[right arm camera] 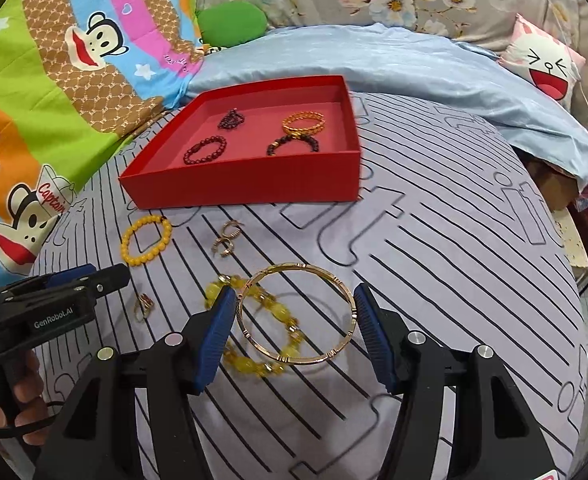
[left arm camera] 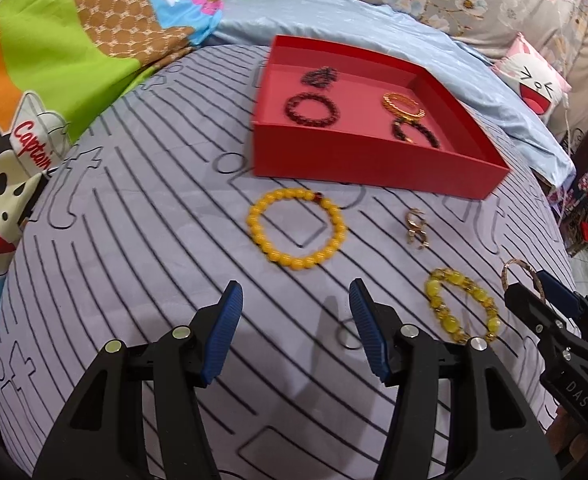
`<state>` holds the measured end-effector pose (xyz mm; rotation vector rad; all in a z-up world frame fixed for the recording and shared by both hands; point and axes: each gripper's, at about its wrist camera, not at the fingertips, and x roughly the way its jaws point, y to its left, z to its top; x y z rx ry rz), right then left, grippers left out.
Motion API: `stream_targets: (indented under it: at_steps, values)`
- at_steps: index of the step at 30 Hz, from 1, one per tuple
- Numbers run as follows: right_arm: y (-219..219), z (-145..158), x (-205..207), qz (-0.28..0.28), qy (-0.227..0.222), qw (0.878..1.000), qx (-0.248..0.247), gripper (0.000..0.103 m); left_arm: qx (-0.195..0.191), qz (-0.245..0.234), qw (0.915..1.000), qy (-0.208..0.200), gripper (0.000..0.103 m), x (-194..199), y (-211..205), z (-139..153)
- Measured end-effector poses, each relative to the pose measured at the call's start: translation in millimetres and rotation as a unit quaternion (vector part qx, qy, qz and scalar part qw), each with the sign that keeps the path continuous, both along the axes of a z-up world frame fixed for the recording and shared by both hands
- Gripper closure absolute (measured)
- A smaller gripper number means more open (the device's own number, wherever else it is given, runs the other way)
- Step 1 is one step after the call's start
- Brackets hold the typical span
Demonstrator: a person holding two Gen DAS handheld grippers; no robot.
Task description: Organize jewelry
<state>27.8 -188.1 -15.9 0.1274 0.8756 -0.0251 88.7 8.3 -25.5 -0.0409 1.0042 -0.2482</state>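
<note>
A red tray on the striped sheet holds several bracelets: dark red beads, a gold one and a black one. A yellow bead bracelet lies in front of the tray. My left gripper is open and empty just short of it. My right gripper is shut on a thin gold bangle, held across its width above a yellow stone bracelet. Small gold rings lie nearby.
A small ring lies under my left gripper; it also shows in the right wrist view. A cartoon quilt is at the left, a blue sheet behind the tray, and a pink face cushion at the far right.
</note>
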Motion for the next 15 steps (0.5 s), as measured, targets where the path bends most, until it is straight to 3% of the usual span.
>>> stream_targets:
  at_steps: [15]
  values:
    - [-11, 5, -21, -0.013, -0.007, 1.000, 0.013, 0.045, -0.021, -0.066, 0.9975, 0.007, 0.051, -14, -62, 1]
